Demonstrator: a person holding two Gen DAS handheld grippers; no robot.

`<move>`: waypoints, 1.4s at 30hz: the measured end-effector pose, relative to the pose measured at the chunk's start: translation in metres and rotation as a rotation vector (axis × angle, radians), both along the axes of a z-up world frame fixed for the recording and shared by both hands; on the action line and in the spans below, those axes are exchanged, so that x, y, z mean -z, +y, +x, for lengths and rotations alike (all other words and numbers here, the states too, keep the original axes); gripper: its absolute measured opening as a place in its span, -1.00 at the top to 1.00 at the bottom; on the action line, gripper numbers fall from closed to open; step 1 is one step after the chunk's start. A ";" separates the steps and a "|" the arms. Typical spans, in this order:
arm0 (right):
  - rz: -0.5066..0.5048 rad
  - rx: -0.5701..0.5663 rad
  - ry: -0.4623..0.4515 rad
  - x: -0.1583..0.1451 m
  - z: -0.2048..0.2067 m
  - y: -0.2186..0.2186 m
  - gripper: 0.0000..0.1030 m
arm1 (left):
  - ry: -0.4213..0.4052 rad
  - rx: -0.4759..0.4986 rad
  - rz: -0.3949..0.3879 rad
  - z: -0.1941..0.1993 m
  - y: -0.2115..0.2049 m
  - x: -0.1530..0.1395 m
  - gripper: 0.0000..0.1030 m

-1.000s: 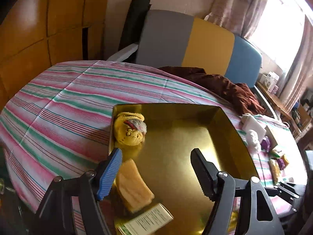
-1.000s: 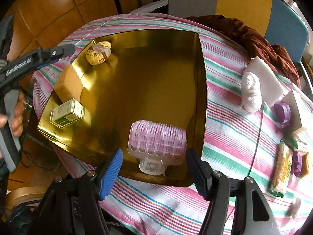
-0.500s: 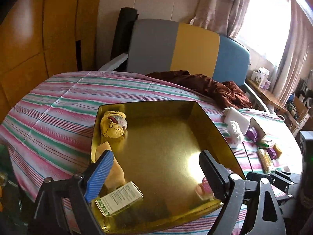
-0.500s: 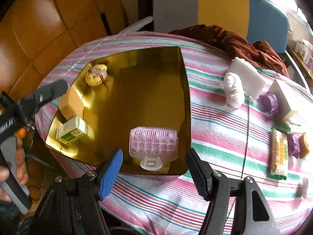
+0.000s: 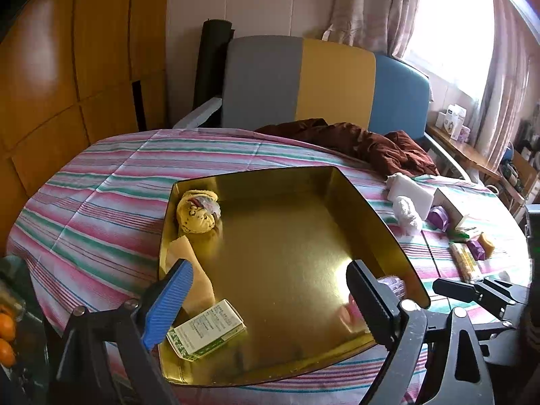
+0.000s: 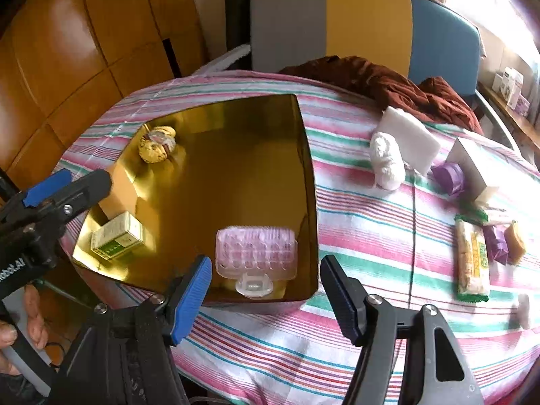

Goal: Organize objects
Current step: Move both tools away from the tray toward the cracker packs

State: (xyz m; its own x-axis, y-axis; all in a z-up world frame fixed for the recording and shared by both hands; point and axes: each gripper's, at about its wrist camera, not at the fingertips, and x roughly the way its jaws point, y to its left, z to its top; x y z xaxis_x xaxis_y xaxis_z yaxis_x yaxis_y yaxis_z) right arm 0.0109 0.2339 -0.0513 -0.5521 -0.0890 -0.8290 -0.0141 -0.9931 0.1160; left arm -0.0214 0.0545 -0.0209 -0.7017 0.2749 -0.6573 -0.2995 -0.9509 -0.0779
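Both tongs have drawn back, gaping and empty: left tongs (image 5: 266,298), right tongs (image 6: 266,290); roller (image 6: 256,253) just ahead sits in tray (image 6: 308,182), so loose items come next.

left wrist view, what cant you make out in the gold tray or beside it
- pink hair clip: mostly hidden behind the left gripper finger in the left wrist view.
- green and white box: print too small to read.
- purple items on the striped cloth: too small to identify.

Both wrist views looking down from the near table edge, close above, sharing the gold tray (image 5: 368,209) (image 6: 308,182) from left and right.
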 end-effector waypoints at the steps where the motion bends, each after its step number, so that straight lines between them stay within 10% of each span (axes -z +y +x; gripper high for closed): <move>1: 0.004 0.003 0.000 0.001 -0.001 0.000 -0.32 | -0.002 0.001 0.000 0.000 0.000 0.001 -0.80; 42: 0.025 0.102 0.079 -0.012 0.015 0.019 -0.32 | 0.046 0.053 -0.045 0.022 0.017 -0.009 -0.82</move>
